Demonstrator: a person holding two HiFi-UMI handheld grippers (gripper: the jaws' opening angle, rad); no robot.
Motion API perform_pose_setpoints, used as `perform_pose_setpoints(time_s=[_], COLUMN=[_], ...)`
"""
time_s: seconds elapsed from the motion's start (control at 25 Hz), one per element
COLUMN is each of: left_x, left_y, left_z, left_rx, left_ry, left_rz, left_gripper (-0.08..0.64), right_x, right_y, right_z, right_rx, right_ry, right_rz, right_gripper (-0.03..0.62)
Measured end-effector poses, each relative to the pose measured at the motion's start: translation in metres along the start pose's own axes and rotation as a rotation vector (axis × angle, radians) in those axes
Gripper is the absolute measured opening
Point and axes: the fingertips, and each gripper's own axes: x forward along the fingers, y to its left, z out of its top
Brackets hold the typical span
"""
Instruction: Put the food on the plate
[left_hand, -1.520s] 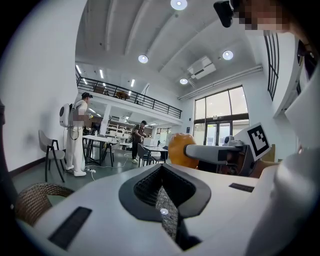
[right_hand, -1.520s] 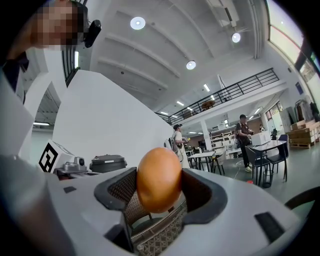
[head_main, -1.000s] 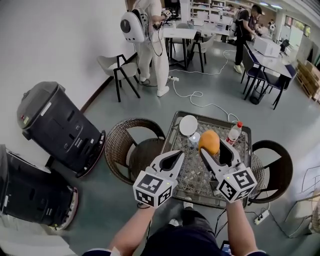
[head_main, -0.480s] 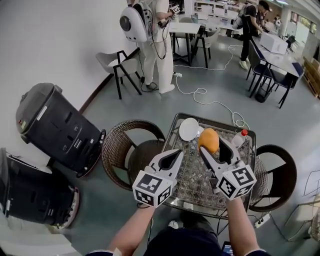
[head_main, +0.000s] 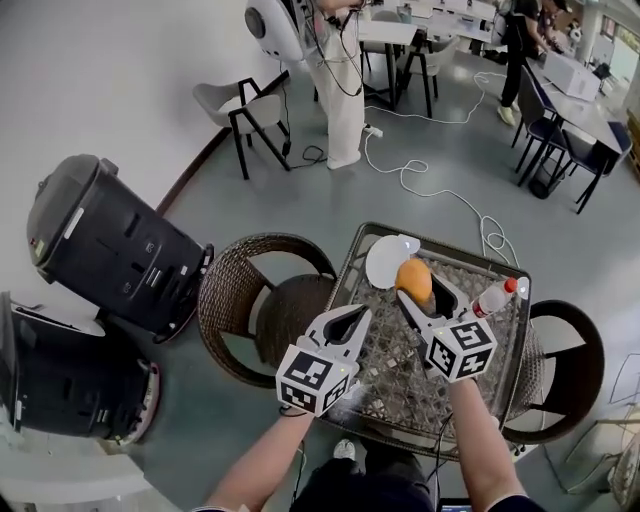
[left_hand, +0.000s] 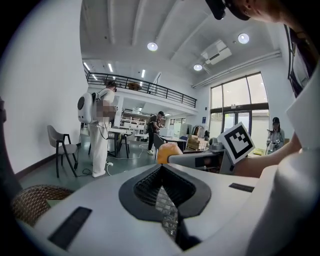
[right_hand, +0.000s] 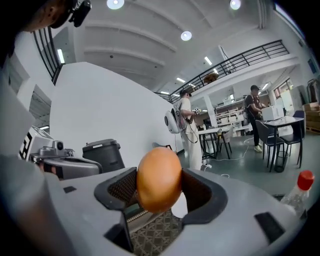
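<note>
A round orange-brown piece of food (head_main: 414, 281) is clamped in my right gripper (head_main: 416, 292), held in the air over the far part of the wicker table (head_main: 400, 375). In the right gripper view the food (right_hand: 159, 181) fills the space between the pads of the right gripper (right_hand: 159, 192). The white plate (head_main: 386, 259) lies at the table's far left corner, just beyond and left of the food. My left gripper (head_main: 358, 314) hovers over the table's left edge, shut and holding nothing. In its own view the left gripper (left_hand: 161, 169) has its jaws meeting.
A clear bottle with a red cap (head_main: 497, 295) stands at the table's far right; it also shows as the bottle (right_hand: 299, 192). Wicker chairs flank the table, one left (head_main: 240, 300) and one right (head_main: 572, 370). Black bins (head_main: 110, 240) stand further left. A person (head_main: 335, 70) stands beyond.
My right gripper has carried the food forward to the plate's near edge. The left gripper stays shut beside it. The head view has shifted closer over the table.
</note>
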Motion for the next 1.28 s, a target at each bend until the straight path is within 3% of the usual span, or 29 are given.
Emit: perform_pose_setpoints(time_s=[0.52, 0.72, 1.28], left_x=[0.049, 0.055, 0.068], left_y=[0.061, 0.080, 0.091], left_z=[-0.062, -0.080, -0.107], left_rx=[-0.094, -0.119, -0.165], left_ry=[0.115, 0.150, 0.216], left_rz=[0.066, 0.085, 0.079], left_gripper=[0.009, 0.008, 0.008], right_x=[0.133, 0.171, 0.209], right_y=[-0.084, -0.098, -0.108], right_z=[-0.094, -0.126, -0.169], right_rx=[0.088, 0.079, 0.022], right_ry=[0.225, 0.299, 0.439], right_rz=[-0.040, -0.055, -0.074], right_gripper=[0.289, 0.289, 0.290])
